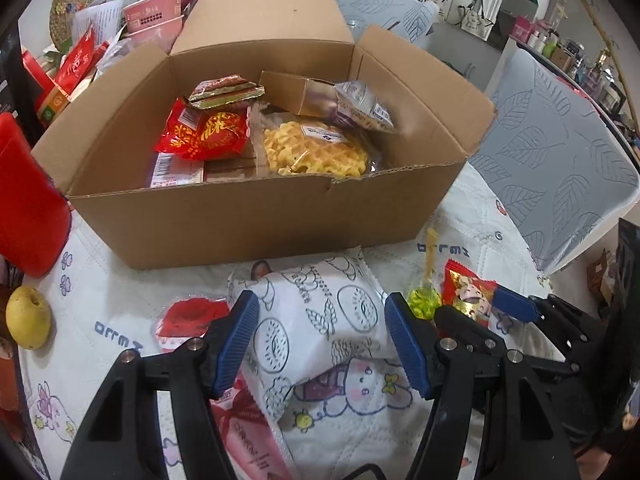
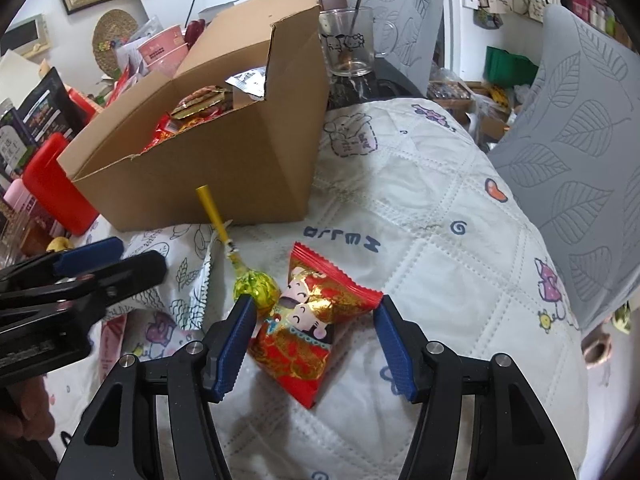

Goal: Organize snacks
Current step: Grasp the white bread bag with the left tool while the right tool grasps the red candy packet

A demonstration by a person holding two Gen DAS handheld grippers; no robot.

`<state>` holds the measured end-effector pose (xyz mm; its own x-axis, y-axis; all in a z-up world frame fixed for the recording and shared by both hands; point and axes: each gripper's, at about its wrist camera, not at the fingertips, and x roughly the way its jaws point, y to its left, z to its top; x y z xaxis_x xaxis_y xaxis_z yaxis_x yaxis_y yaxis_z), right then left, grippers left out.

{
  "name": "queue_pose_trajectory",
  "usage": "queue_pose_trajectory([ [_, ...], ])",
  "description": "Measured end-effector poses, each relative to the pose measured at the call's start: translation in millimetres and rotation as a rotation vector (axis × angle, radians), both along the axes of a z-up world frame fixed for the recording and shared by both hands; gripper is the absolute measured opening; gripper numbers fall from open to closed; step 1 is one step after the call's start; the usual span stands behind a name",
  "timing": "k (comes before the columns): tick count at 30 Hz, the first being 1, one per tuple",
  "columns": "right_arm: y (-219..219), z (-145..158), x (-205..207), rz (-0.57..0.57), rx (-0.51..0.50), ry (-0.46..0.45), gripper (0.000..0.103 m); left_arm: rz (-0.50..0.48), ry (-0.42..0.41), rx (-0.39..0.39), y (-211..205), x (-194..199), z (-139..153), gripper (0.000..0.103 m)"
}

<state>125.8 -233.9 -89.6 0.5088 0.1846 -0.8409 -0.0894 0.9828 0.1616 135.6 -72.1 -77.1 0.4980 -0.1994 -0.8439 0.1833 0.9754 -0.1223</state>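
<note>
A puffy white snack bag printed with cartoon doodles (image 1: 320,320) lies on the quilted white tablecloth (image 2: 440,200) in front of an open brown cardboard box (image 1: 248,224) already holding a waffle pack (image 1: 316,152) and red wrappers, and the left gripper (image 1: 320,344) straddles this bag with its blue pads open, not pressing it. Just to the right, a small red and gold candy packet with cartoon figures (image 2: 316,320) lies beside a green foil lollipop on a yellow stick (image 2: 256,290), and the right gripper (image 2: 312,344) hangs open around the packet. A yellow pear (image 1: 28,316) sits at the left table edge.
</note>
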Motion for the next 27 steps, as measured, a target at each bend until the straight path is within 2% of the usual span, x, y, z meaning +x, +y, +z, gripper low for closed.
queue_pose_trajectory([
  [5,-0.5,-1.8,-0.1,0.007,-0.005,0.0,0.061,0.019,0.019,0.033,-1.4,4.3,-5.1,0.065],
  [6,-0.3,-1.7,-0.4,0.009,-0.006,-0.002,0.061,0.019,0.02,0.035,-2.3,4.4,-6.0,0.068],
  [7,0.3,-1.9,-0.5,0.01,-0.008,-0.003,0.061,0.021,0.027,0.043,-3.3,5.0,-7.6,0.077],
  [9,0.8,-2.1,-0.8,0.012,-0.01,-0.003,0.061,0.018,0.058,0.06,-5.3,8.4,-14.9,0.08],
  [14,0.9,-1.9,-2.4,0.017,-0.016,-0.003,0.061,0.014,0.06,0.083,-9.1,13.4,-21.1,0.087],
  [16,0.7,-2.2,-2.4,0.018,-0.018,-0.001,0.061,-0.003,0.067,0.079,-11.4,14.4,-24.6,0.099],
  [18,2.6,-2.6,-3.4,0.025,-0.042,0.005,0.061,-0.005,0.092,0.091,-13.0,16.8,-31.9,0.101],
  [24,1.3,-4.1,-5.6,0.019,-0.042,-0.006,0.06,0.001,0.076,0.077,-15.0,19.0,-34.1,0.101],
  [26,2.5,-3.4,-6.2,0.027,-0.049,-0.015,0.053,-0.003,0.061,0.075,-14.9,18.4,-33.5,0.099],
  [27,3.6,-2.9,-7.1,0.036,-0.047,-0.019,0.043,-0.003,0.055,0.077,-13.8,16.3,-33.0,0.094],
])
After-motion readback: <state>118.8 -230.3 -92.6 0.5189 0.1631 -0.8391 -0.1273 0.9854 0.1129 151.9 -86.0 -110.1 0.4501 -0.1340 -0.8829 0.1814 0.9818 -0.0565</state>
